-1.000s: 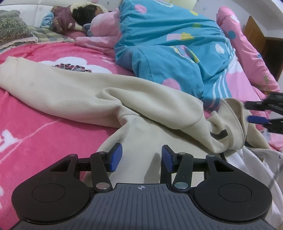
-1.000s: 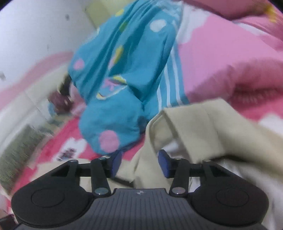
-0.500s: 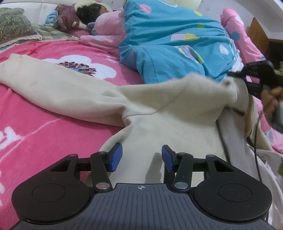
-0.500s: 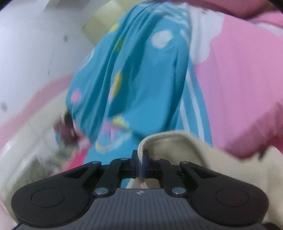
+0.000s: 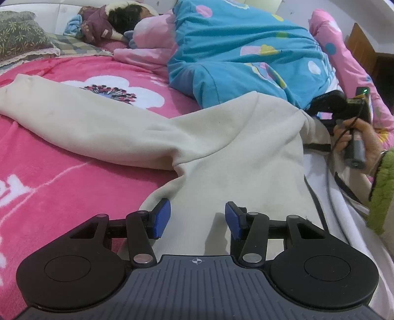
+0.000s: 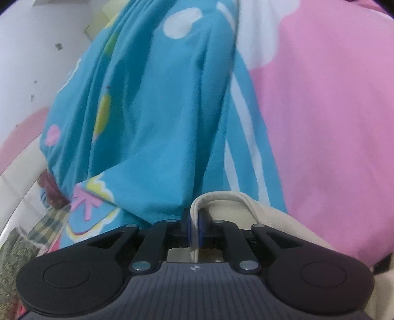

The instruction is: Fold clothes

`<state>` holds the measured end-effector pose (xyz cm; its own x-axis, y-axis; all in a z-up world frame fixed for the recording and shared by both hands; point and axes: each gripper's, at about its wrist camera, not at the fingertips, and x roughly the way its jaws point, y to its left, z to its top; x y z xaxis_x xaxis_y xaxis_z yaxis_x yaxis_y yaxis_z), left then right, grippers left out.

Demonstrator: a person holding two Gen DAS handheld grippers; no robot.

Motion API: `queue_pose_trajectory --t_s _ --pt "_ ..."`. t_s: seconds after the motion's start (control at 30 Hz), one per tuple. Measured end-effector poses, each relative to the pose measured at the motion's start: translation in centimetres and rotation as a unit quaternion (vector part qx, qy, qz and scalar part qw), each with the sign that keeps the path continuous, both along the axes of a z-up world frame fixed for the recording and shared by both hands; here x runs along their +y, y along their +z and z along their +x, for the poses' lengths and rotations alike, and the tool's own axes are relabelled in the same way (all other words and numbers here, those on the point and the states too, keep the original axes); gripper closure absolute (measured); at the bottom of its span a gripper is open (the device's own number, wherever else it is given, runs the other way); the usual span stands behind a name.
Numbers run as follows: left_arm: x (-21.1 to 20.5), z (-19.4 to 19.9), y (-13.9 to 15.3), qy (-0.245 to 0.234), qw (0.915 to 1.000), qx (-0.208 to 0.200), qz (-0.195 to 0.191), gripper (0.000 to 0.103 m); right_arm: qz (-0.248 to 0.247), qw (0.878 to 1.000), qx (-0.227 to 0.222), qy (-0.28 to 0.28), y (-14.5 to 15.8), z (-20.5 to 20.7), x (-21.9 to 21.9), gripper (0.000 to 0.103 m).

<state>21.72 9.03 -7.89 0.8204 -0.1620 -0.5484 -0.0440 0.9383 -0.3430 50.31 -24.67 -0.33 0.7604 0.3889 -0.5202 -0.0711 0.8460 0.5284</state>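
A cream sweatshirt (image 5: 234, 152) lies spread on the pink blanket (image 5: 49, 184), one long sleeve (image 5: 73, 118) stretching to the left. My left gripper (image 5: 197, 219) hovers open over its near part, with the blue pads (image 5: 162, 219) on either side of flat cloth. My right gripper (image 6: 194, 221) has a folded edge of the sweatshirt (image 6: 221, 204) pinched between its pads, and its jaws are opening slightly. In the left wrist view a person's hand (image 5: 354, 137) holds that gripper at the garment's far right corner, against the blue quilt.
A person (image 5: 125, 14) lies asleep under a blue patterned quilt (image 5: 246, 56) right behind the sweatshirt. A patterned pillow (image 5: 19, 37) sits at the far left. White cloth (image 5: 320, 172) and a cable lie at the right. Wooden furniture (image 5: 362, 49) stands beyond the bed.
The right gripper closed on the sweatshirt's bunched edge and pulled it away toward the quilt, drawing the crumpled part out flat. The left gripper stayed still and open.
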Motion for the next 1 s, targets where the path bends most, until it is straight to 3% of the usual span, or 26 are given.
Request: queue_pose_trajectory --t_s 0.03,0.13,0.37,0.5,0.6,0.7,0.83,0.87,0.9,0.93,1.0 --pt "0.0 0.0 0.0 0.0 1.0 0.0 0.0 0.054 0.001 1.0 0.0 0.006 0.6 -0.4 -0.1 0.059" --pt "0.0 0.0 0.0 0.001 1.0 0.0 -0.001 0.054 -0.017 1.0 -0.005 0.016 2.4 -1.9 -0.6 0.042" --pt "0.1 0.0 0.0 0.002 1.0 0.001 -0.008 0.054 -0.044 0.998 -0.006 0.048 3.9 -8.0 -2.3 0.042" --pt "0.0 0.0 0.0 0.003 1.0 0.001 -0.006 0.054 -0.072 0.995 0.012 0.062 1.5 -11.1 -0.8 0.047" --pt "0.0 0.0 0.0 0.003 1.0 0.001 -0.007 0.054 -0.105 0.994 0.02 0.015 -0.3 -11.0 -0.4 0.054" --pt "0.1 0.1 0.1 0.003 1.0 0.002 -0.007 0.054 -0.127 0.992 -0.015 -0.016 -0.7 -11.7 -0.9 0.055" --pt "0.1 0.1 0.1 0.003 1.0 0.002 -0.007 0.054 -0.155 0.987 -0.048 0.004 -1.2 -12.5 -0.3 0.055" --pt "0.1 0.1 0.1 0.003 1.0 0.002 -0.007 0.054 -0.161 0.985 -0.054 0.012 -1.2 -12.6 -0.1 0.059" --pt "0.1 0.1 0.1 0.003 1.0 0.002 -0.007 0.054 -0.165 0.984 -0.061 0.017 -1.0 -12.6 0.1 0.084" --pt "0.1 0.0 0.0 0.003 1.0 0.002 -0.008 0.054 -0.167 0.983 -0.068 0.019 -0.7 -12.6 0.2 0.093" --pt "0.1 0.1 0.0 0.003 1.0 0.001 -0.008 0.054 -0.177 0.98 -0.086 0.022 0.2 -12.8 0.4 0.097"
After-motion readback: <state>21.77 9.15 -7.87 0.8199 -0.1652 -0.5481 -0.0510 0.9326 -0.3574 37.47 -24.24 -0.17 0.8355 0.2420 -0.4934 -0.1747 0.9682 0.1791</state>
